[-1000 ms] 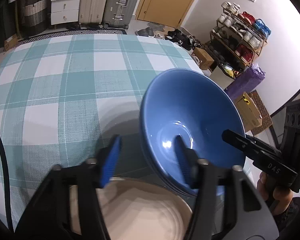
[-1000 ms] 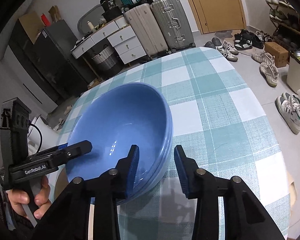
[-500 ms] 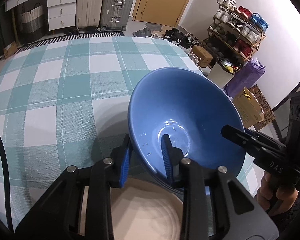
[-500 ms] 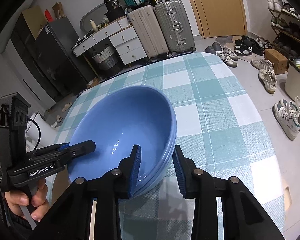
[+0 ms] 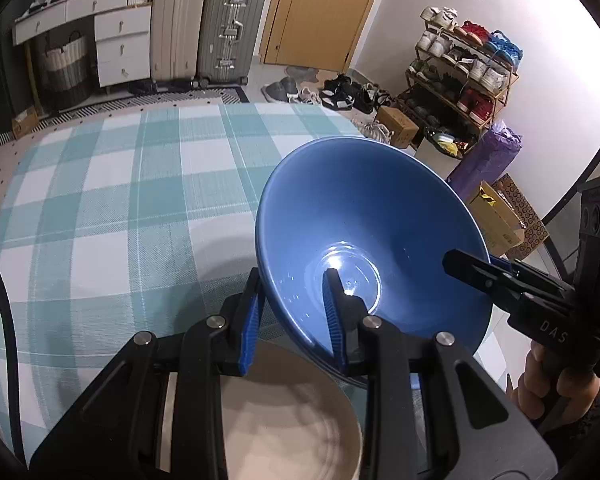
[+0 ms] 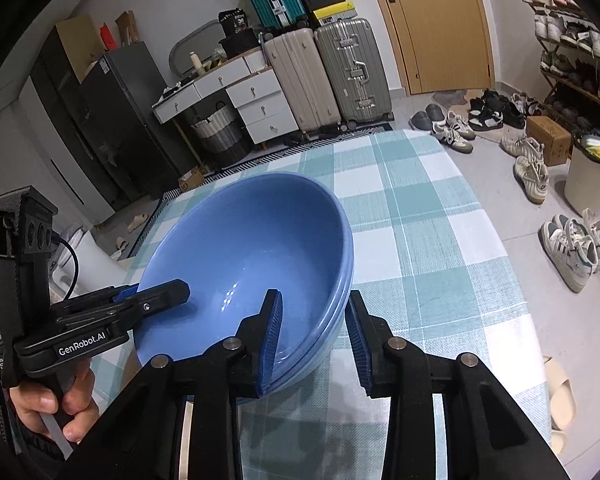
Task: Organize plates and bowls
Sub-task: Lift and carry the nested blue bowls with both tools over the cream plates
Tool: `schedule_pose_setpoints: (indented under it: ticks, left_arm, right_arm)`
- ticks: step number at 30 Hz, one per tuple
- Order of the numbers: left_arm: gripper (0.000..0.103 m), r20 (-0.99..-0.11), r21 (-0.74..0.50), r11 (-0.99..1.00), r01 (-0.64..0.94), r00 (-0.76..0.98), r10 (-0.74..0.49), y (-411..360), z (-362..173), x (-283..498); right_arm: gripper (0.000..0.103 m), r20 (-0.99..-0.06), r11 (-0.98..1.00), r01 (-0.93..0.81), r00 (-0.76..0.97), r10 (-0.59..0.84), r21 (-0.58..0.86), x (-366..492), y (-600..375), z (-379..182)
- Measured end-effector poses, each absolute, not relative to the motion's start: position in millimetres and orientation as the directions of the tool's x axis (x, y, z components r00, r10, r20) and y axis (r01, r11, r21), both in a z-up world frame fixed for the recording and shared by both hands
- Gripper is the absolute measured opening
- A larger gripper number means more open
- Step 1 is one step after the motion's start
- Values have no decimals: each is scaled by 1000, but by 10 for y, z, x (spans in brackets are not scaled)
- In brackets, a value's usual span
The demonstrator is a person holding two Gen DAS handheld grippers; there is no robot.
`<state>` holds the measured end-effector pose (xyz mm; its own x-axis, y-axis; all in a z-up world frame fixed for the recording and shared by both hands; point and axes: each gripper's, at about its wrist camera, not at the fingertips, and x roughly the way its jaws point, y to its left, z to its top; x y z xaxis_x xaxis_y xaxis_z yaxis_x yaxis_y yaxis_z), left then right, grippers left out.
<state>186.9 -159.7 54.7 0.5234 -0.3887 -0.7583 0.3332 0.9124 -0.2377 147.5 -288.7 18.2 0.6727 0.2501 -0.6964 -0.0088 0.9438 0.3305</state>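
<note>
Desk under teal-and-white checked cloth [image 5: 112,208]; suitcases and a shoe rack behind. Stack of blue bowls [image 5: 364,232] tilted above the cloth, gripped from opposite sides: left gripper [image 5: 294,320] fingers clenched across near rim, right gripper [image 6: 314,336] fingers clamped on the opposite rim. Beige plate [image 5: 284,412] lies below the left gripper.

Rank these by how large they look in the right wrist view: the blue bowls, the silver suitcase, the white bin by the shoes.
1. blue bowls, though nearness to the camera inflates them
2. silver suitcase
3. white bin, smallest and partly cut off at the picture's edge
</note>
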Motion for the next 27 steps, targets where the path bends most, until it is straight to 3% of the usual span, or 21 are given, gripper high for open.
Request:
schedule_pose_setpoints:
  ticks: [27]
  left_arm:
    - [26, -694, -216, 935, 283, 629, -351, -937, 1293, 675]
  right_arm:
    - [34, -648, 944, -107, 703, 293, 311, 887, -2225, 718]
